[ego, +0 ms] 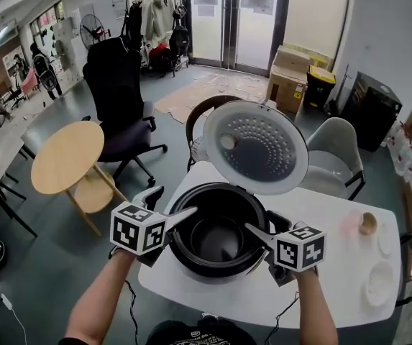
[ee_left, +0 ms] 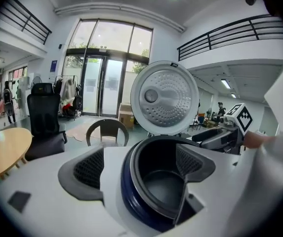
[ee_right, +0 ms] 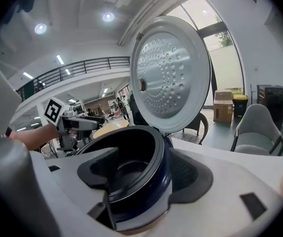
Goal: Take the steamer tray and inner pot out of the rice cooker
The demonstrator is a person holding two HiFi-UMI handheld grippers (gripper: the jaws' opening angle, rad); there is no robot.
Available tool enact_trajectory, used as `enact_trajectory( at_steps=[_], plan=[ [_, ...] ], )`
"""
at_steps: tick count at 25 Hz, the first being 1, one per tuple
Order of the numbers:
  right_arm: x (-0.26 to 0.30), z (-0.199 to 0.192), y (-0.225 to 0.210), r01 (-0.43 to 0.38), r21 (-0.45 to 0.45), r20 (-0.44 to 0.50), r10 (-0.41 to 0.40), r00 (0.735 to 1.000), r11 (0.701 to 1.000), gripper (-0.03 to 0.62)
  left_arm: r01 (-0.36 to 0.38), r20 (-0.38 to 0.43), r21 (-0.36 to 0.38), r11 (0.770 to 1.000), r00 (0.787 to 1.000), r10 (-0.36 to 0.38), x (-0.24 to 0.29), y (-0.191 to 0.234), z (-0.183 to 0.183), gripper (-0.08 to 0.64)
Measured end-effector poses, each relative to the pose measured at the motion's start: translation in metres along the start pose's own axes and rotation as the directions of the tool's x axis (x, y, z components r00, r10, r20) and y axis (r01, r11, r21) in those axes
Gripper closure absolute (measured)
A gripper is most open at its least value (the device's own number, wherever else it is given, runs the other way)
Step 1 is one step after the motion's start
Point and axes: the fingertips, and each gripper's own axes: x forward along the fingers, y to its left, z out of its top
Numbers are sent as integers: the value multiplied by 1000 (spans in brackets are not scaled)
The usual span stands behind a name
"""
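Note:
The rice cooker [ego: 185, 256] stands open on the white table [ego: 335, 293], its perforated lid [ego: 256, 146] tipped up at the back. The dark inner pot [ego: 218, 239] sits in it and looks empty; I see no steamer tray inside. My left gripper [ego: 177, 201] straddles the cooker's left rim, one jaw inside the pot and one outside, and is open. My right gripper [ego: 262, 225] straddles the right rim the same way, open. In the left gripper view the rim [ee_left: 131, 181] lies between the pads of the left gripper [ee_left: 139, 164]. The right gripper [ee_right: 146, 177] frames the pot [ee_right: 126, 172].
Small white dishes [ego: 378, 279] and a brown object [ego: 368, 223] lie at the table's right end. A grey chair [ego: 339, 149] and a dark chair [ego: 206, 110] stand behind the table. A round wooden table [ego: 65, 157] and an office chair [ego: 116, 92] are at the left.

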Motion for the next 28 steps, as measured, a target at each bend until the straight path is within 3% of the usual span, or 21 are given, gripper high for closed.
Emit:
enact_trajectory(
  at_steps=[8, 13, 16, 20, 25, 28],
  plan=[
    [9, -3, 1, 53, 70, -33, -51, 998, 996, 276, 162, -136, -78, 984, 976, -171, 11, 12, -16, 101],
    [12, -11, 15, 118, 122, -65, -110, 992, 986, 297, 262, -208, -53, 964, 941, -267, 7, 18, -27, 118],
    [15, -13, 23, 154, 174, -81, -142, 987, 973, 345, 292, -243, -69, 954, 923, -300, 6, 27, -32, 165],
    [14, -11, 38, 189, 251, -114, -165, 980, 949, 348, 358, -270, -130, 925, 884, -380, -4, 27, -29, 181],
    [9, -18, 40, 245, 263, -136, -215, 967, 933, 348, 361, -288, -183, 915, 870, -401, -5, 30, -28, 226],
    [10, -19, 42, 260, 261, -142, -230, 963, 930, 350, 391, -276, -205, 897, 857, -436, -11, 30, -23, 239]
  ],
)
